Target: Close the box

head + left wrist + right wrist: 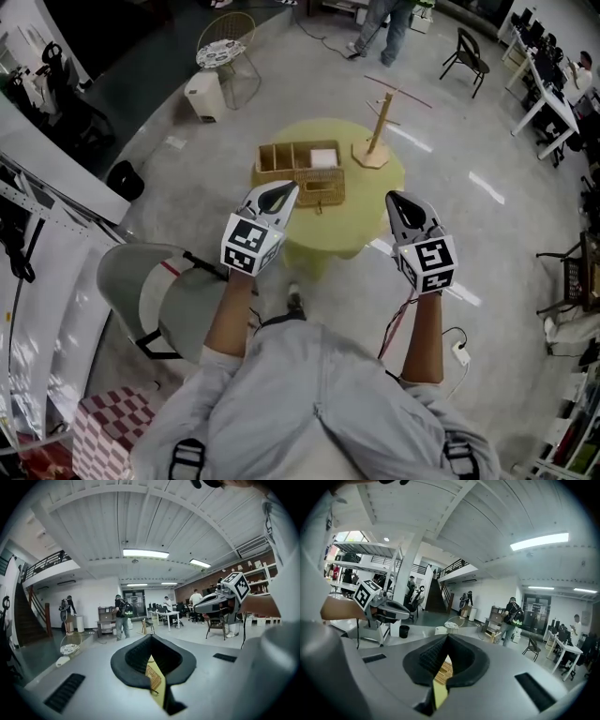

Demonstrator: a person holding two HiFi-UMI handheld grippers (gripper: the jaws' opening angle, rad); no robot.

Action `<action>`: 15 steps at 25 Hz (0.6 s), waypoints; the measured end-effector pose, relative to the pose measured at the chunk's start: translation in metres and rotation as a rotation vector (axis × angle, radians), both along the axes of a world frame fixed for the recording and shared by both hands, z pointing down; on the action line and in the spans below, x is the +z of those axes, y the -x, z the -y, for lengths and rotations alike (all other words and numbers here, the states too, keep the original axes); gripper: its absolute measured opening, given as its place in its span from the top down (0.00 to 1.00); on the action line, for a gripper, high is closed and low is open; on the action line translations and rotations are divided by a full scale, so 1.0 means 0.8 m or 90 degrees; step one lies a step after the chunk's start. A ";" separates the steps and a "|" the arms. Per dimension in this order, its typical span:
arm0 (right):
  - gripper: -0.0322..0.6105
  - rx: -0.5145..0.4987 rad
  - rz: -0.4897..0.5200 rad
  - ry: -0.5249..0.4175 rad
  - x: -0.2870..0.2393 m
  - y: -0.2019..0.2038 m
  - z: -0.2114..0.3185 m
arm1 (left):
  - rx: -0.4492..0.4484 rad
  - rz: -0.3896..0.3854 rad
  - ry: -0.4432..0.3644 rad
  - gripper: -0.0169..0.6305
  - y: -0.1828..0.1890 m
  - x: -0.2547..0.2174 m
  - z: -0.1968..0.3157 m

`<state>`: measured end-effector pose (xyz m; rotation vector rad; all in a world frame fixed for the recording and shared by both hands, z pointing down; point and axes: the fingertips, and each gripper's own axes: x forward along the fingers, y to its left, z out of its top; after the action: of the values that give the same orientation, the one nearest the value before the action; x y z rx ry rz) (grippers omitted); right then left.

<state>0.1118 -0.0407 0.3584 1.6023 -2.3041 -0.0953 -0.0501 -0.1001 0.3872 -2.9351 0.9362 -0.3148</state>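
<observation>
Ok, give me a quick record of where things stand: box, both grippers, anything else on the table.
box: open, on the round table
lid: lies open on the near side of the box
inside: a white item in the right compartment
left gripper: shut, empty, in the air short of the box
right gripper: shut, empty, in the air, level with the left, apart from the box
stand: upright, right of the box
task: box not yet closed
</observation>
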 end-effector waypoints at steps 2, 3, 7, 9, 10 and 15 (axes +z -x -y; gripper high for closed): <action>0.93 -0.001 -0.021 0.013 0.007 0.001 0.024 | 0.009 0.014 0.005 0.93 -0.004 0.010 0.024; 0.93 0.000 -0.029 0.019 0.012 0.001 0.036 | 0.012 0.018 0.010 0.93 -0.005 0.016 0.035; 0.93 -0.006 0.006 0.065 0.033 0.003 0.081 | 0.025 0.028 0.033 0.93 -0.014 0.044 0.079; 0.93 -0.011 0.023 0.081 0.044 0.006 0.101 | 0.031 0.032 0.042 0.93 -0.019 0.058 0.098; 0.93 -0.013 0.024 0.085 0.050 0.007 0.109 | 0.035 0.037 0.050 0.93 -0.020 0.068 0.106; 0.93 0.011 0.019 0.109 0.095 0.011 0.127 | 0.052 0.059 0.107 0.93 -0.018 0.131 0.114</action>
<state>0.1031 -0.1420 0.4346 1.5472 -2.2525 0.1285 -0.0360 -0.1910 0.4918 -3.0673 0.8128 -0.5461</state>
